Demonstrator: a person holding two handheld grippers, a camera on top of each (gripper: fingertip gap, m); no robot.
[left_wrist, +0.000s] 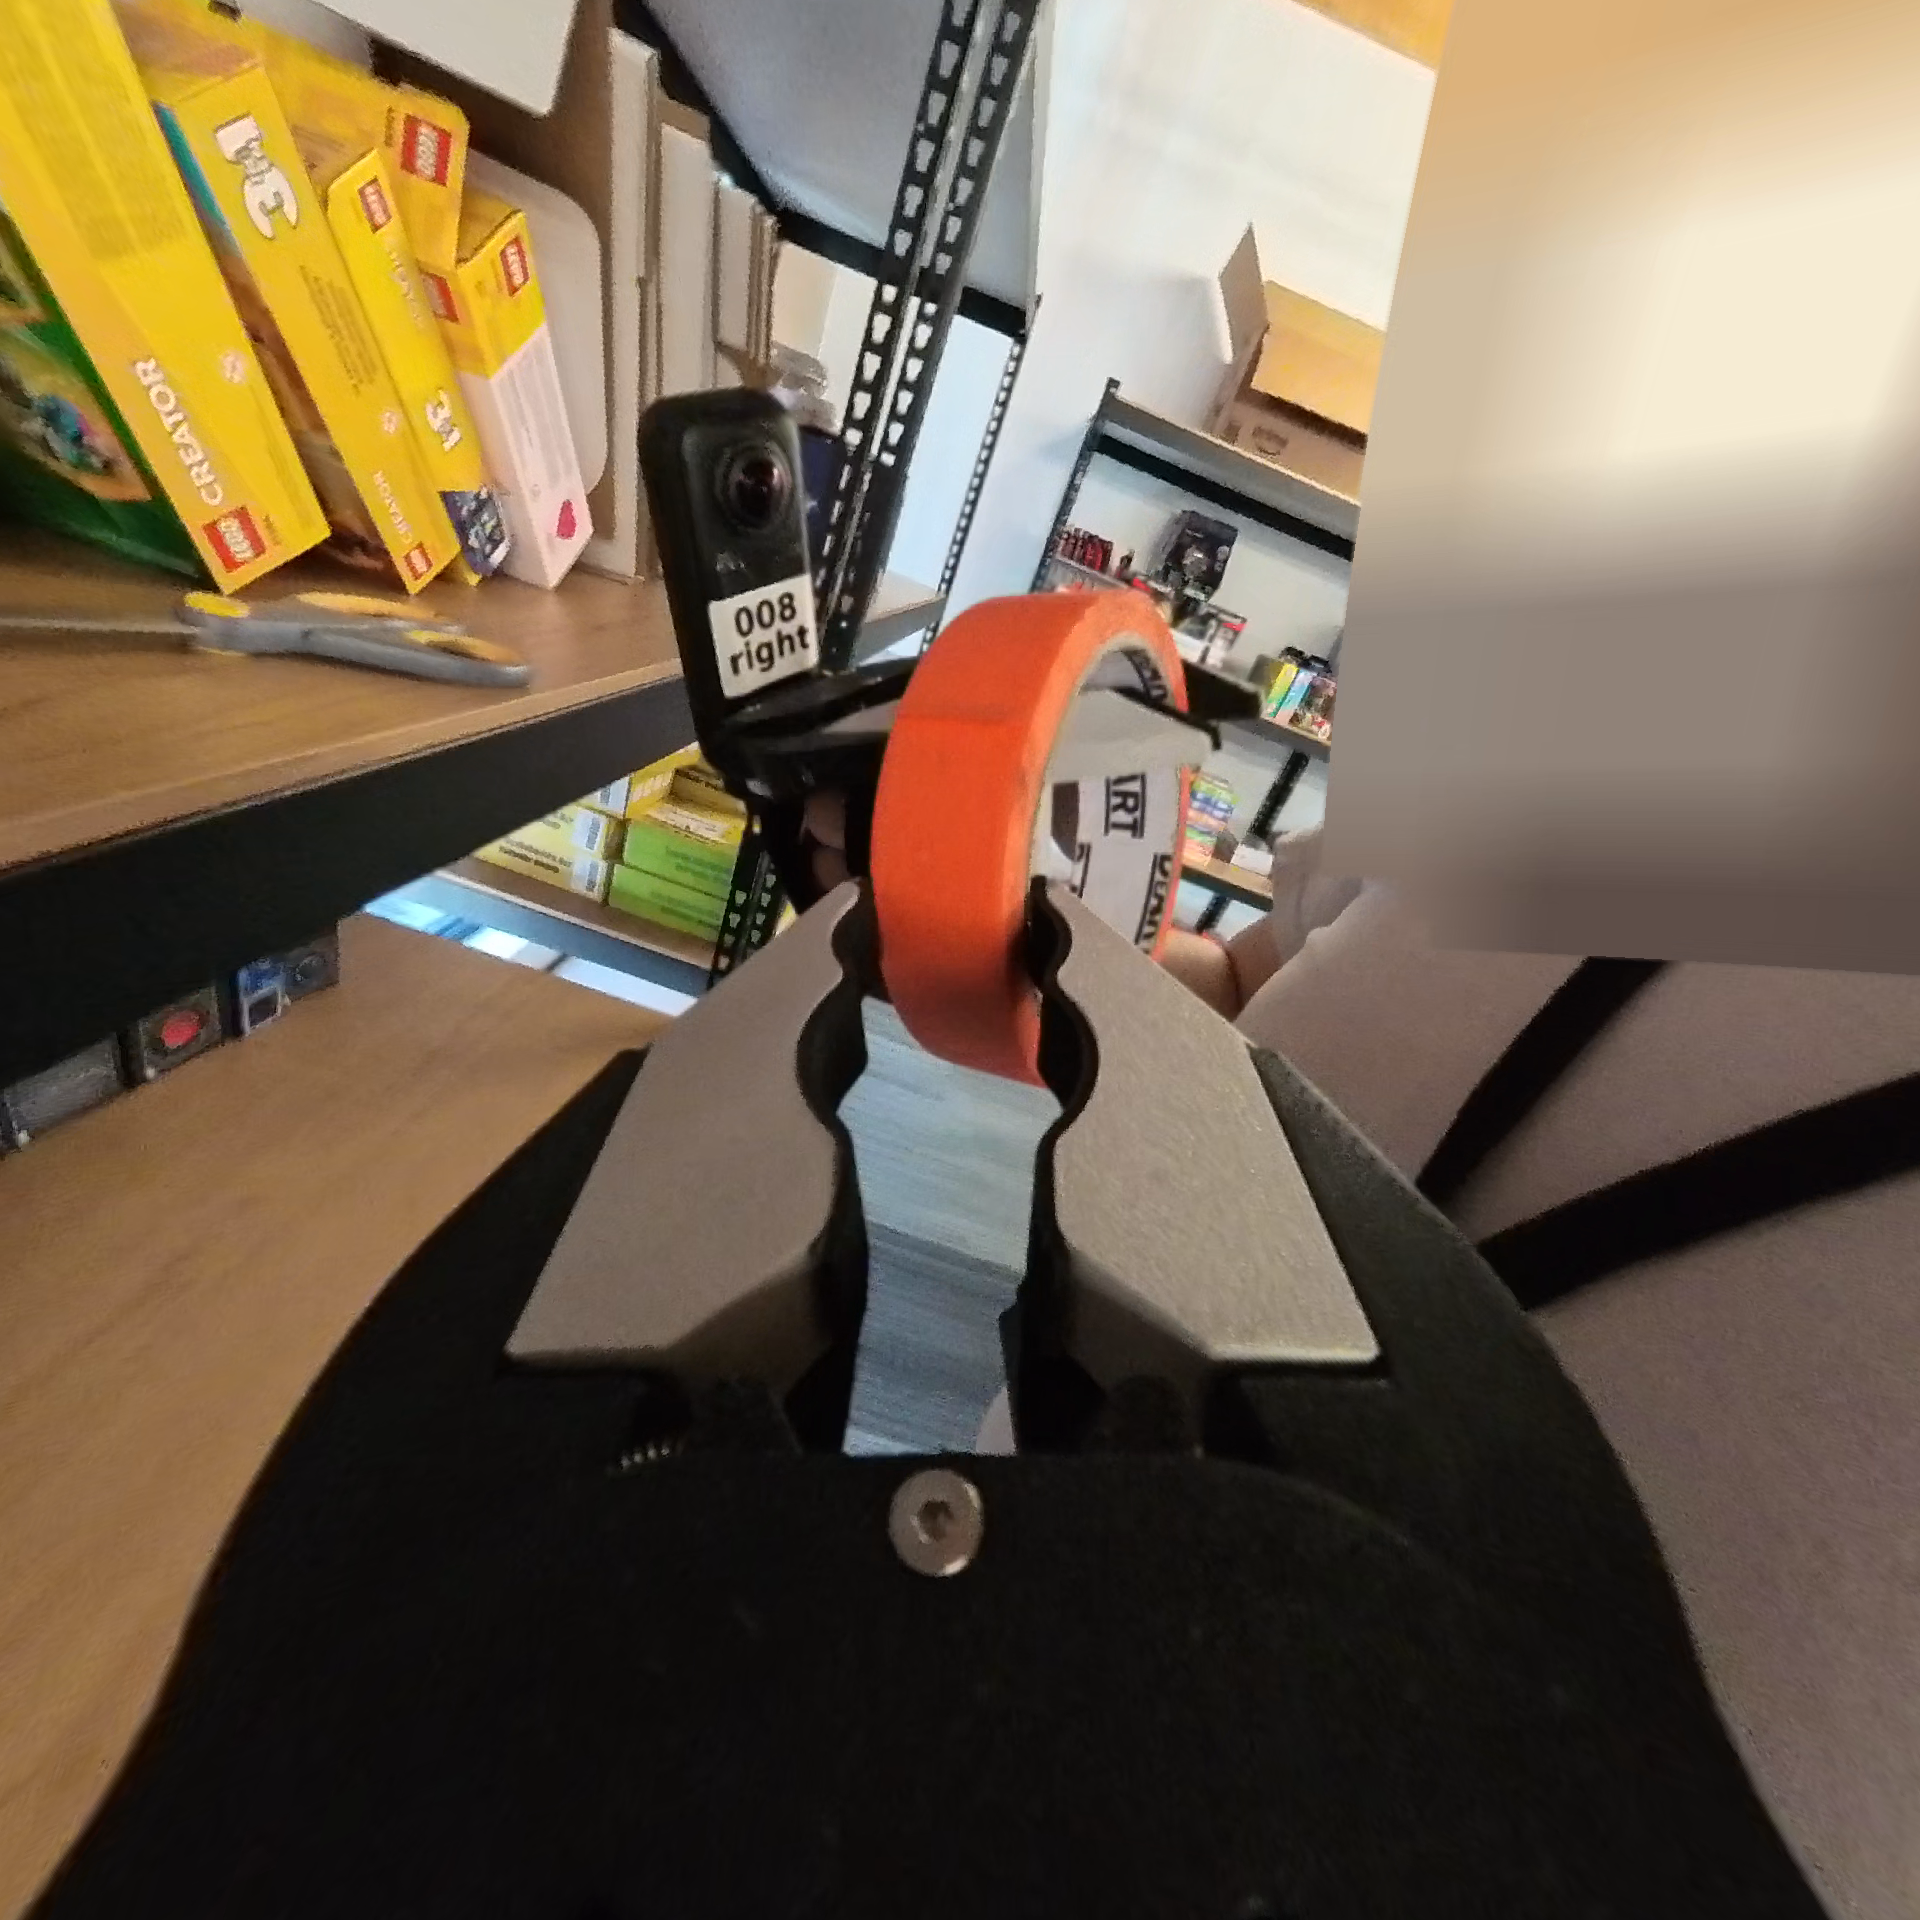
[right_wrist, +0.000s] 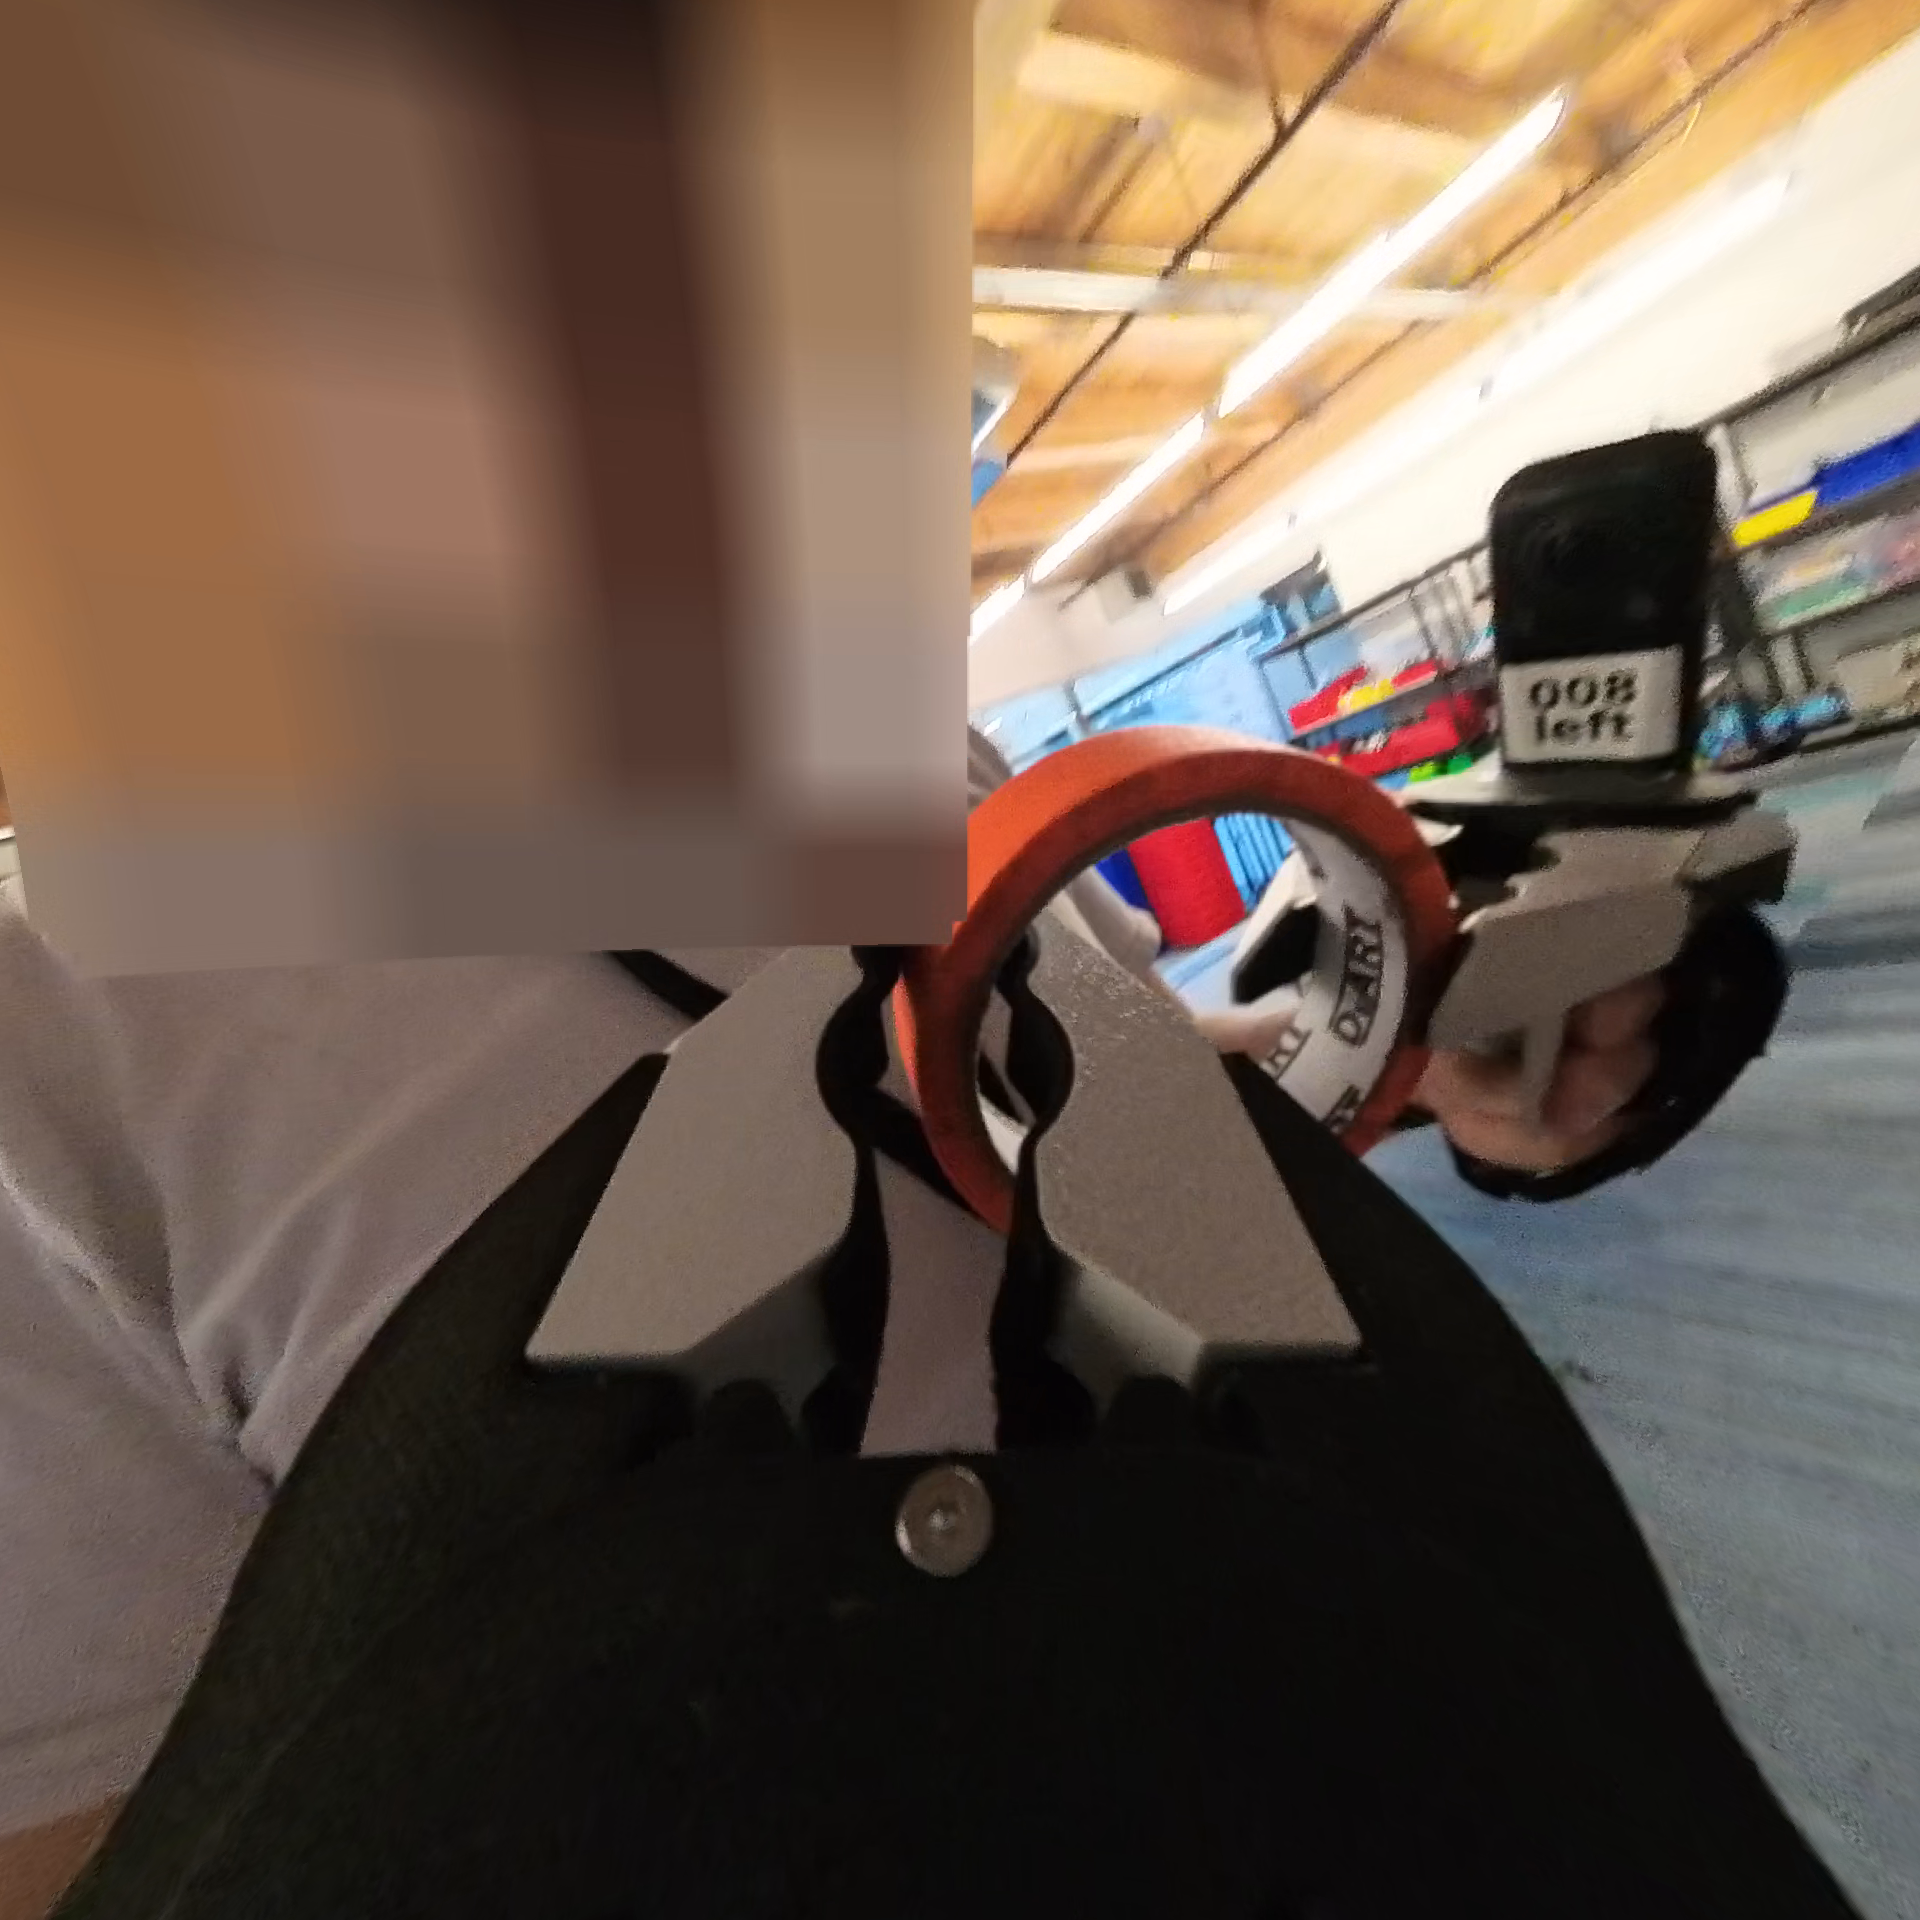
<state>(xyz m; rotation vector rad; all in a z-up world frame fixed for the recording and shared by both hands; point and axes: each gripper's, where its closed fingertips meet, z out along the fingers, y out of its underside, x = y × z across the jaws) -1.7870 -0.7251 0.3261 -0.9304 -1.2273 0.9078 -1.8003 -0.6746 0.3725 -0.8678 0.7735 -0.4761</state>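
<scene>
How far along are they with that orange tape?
Done: the orange tape roll is up in the air. In hand: left gripper and right gripper both clamp its band, on opposite sides. Left: no strip looks pulled free, and the scissors lie untouched on the shelf.

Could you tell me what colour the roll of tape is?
The roll of tape is orange, clearest in the left wrist view.

Matt orange paper tape roll (left_wrist: 961, 831), wood-grain shelf (left_wrist: 312, 727)
</scene>
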